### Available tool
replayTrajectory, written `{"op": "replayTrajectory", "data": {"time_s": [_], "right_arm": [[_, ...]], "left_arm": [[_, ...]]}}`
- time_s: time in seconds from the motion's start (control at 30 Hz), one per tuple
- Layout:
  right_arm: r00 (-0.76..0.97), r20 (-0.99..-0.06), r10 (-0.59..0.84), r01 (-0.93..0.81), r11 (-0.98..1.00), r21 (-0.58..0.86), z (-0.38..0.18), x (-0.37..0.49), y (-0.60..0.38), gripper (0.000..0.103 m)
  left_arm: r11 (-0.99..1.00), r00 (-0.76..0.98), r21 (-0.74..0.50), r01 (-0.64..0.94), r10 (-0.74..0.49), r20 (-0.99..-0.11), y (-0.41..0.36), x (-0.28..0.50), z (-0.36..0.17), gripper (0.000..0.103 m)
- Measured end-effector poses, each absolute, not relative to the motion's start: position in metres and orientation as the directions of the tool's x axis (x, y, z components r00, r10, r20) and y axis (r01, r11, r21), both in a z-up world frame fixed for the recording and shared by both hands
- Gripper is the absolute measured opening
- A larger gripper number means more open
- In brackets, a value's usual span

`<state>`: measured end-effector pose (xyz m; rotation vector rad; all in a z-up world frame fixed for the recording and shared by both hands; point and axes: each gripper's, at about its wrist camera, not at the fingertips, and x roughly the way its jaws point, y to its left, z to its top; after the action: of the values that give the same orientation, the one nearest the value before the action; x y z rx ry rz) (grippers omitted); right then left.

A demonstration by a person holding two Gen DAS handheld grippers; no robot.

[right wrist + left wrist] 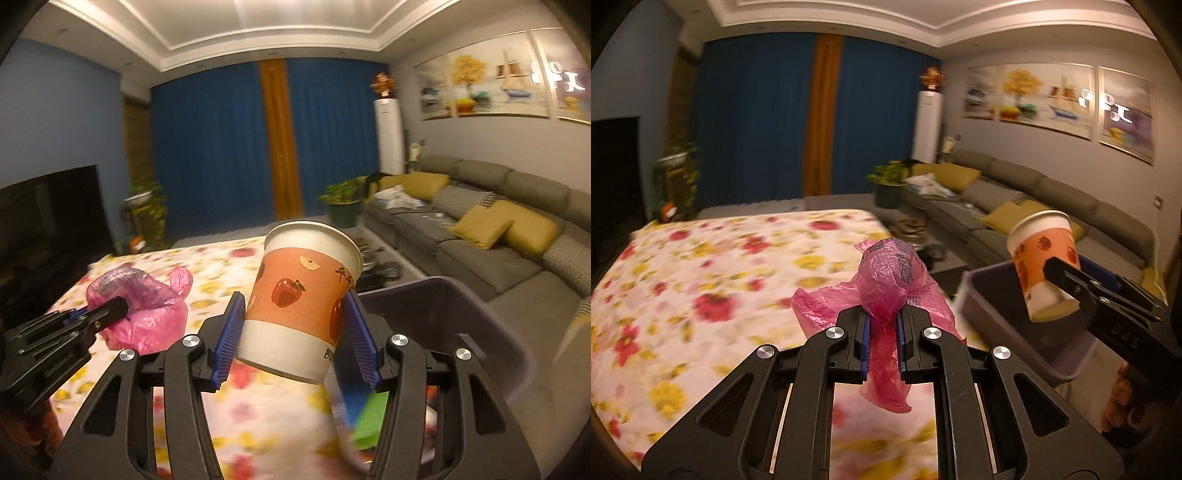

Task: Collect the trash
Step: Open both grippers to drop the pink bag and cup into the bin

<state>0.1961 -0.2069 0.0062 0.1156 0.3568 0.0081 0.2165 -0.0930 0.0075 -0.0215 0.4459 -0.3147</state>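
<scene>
We can read very little here. The paper cup (304, 295) carries dark Chinese characters near its rim on the right side, two of which look like 平平, and more along its white lower band that we cannot make out. The pink plastic bag (894, 280) bears a block of dark print, too crumpled and blurred for us to read. The side of the right gripper (1071, 291) shows raised lettering that we cannot decipher.
</scene>
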Motion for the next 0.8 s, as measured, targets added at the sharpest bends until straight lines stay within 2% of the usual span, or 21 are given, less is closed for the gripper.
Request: {"op": "replayTrajectory", "data": {"time_s": [0.33,0.73,0.8], "right_arm": [[0.934,-0.341,-0.112,0.180,0.968,0.176,-0.006,0.182,-0.300,0.054],[0.927,-0.357,-0.113,0.198,0.957,0.214,-0.024,0.189,-0.324,0.055],[0.929,-0.354,-0.107,0.193,0.957,0.216,-0.024,0.190,-0.323,0.056]], "left_arm": [[0.872,0.776,-0.121,0.474,-0.478,-0.412,-0.195,0.235,-0.005,0.010],[0.810,0.694,-0.162,0.564,-0.571,-0.438,-0.250,0.264,-0.039,0.011],[0.803,0.687,-0.164,0.572,-0.579,-0.439,-0.252,0.267,-0.042,0.014]]}}
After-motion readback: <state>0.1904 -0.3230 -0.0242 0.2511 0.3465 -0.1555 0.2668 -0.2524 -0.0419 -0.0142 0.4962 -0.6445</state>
